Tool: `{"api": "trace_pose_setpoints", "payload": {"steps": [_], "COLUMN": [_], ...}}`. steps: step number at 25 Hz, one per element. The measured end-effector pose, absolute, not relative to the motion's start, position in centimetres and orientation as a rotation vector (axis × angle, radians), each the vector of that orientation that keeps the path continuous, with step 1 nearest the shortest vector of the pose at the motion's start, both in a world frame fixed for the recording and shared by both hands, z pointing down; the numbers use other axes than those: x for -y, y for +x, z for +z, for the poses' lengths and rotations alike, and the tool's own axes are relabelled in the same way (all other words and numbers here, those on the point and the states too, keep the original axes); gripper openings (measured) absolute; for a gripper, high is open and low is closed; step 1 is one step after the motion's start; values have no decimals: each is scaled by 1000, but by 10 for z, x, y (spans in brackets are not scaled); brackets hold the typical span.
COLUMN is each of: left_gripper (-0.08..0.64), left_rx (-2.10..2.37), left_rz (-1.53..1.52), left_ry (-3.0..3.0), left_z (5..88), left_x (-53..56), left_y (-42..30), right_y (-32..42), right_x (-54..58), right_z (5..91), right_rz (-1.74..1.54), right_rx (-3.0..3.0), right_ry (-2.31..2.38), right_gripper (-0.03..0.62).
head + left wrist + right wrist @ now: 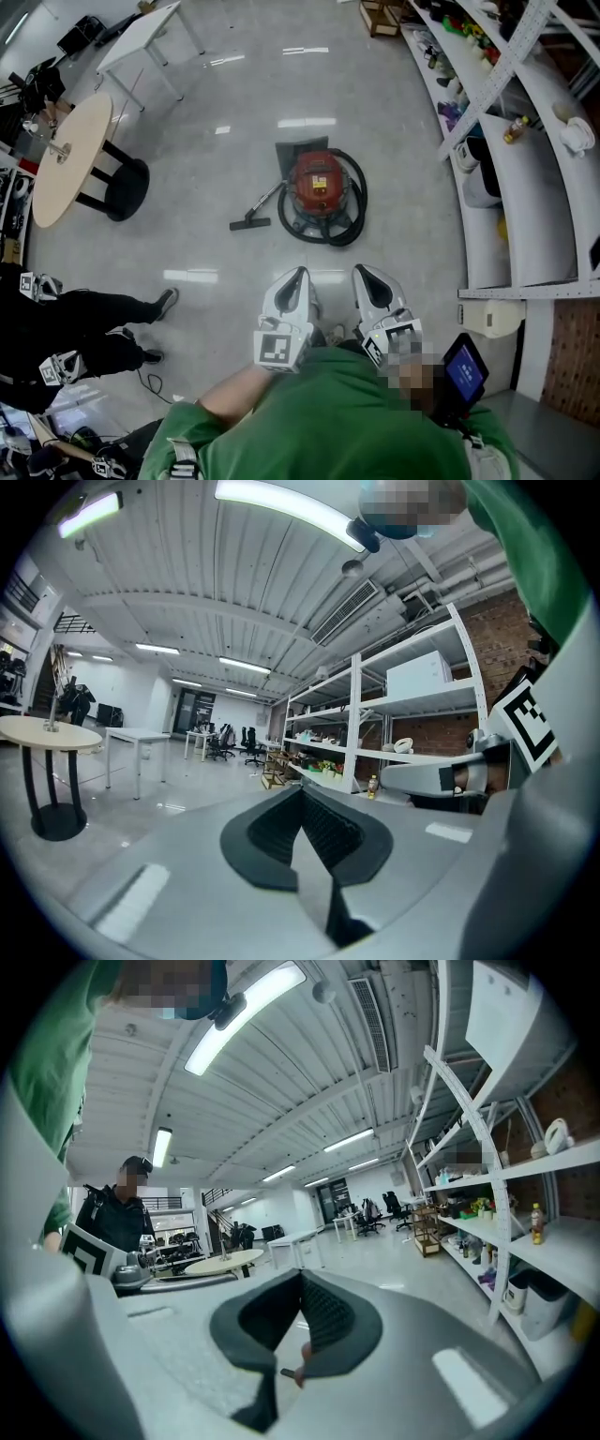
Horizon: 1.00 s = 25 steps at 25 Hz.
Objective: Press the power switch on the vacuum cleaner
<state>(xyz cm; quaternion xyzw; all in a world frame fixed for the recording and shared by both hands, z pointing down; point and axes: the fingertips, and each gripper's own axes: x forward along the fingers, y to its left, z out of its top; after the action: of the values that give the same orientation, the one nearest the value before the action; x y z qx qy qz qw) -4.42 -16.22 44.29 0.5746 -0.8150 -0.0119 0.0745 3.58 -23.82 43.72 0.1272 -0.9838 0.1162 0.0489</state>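
The red vacuum cleaner (319, 185) stands on the floor ahead of me, ringed by its black hose (357, 217). Its floor nozzle (249, 224) lies to its left. I hold both grippers close to my chest, pointing forward, well short of the vacuum. The left gripper (299, 273) has its jaws together with nothing in them, and so does the right gripper (360, 271). In the left gripper view the left gripper (307, 829) has its dark pads closed to a slit. In the right gripper view the right gripper (300, 1314) looks the same. The switch is too small to make out.
White shelving (525, 141) with small items runs along the right. A round wooden table (67, 156) on a black base stands at the left, a white table (141, 33) behind it. A person in black (84, 328) stands close on my left.
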Motion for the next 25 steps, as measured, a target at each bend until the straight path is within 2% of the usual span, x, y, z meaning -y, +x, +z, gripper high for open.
{"api": "trace_pose_setpoints", "payload": {"steps": [15,25], "left_gripper": [7,6], "left_rx": [2338,2305], "left_rz": [-58,-28], "left_ry": [1805,1789], "left_z": [468,491], "left_x": [236,284], "left_y": [-157,-202], "right_y": [-74,-120], "right_x": [309,356], "right_z": [452,471], "right_rz": [314,331], "right_rx": [2921,2878], "right_ry": [520,549], "right_gripper": [2,2]}}
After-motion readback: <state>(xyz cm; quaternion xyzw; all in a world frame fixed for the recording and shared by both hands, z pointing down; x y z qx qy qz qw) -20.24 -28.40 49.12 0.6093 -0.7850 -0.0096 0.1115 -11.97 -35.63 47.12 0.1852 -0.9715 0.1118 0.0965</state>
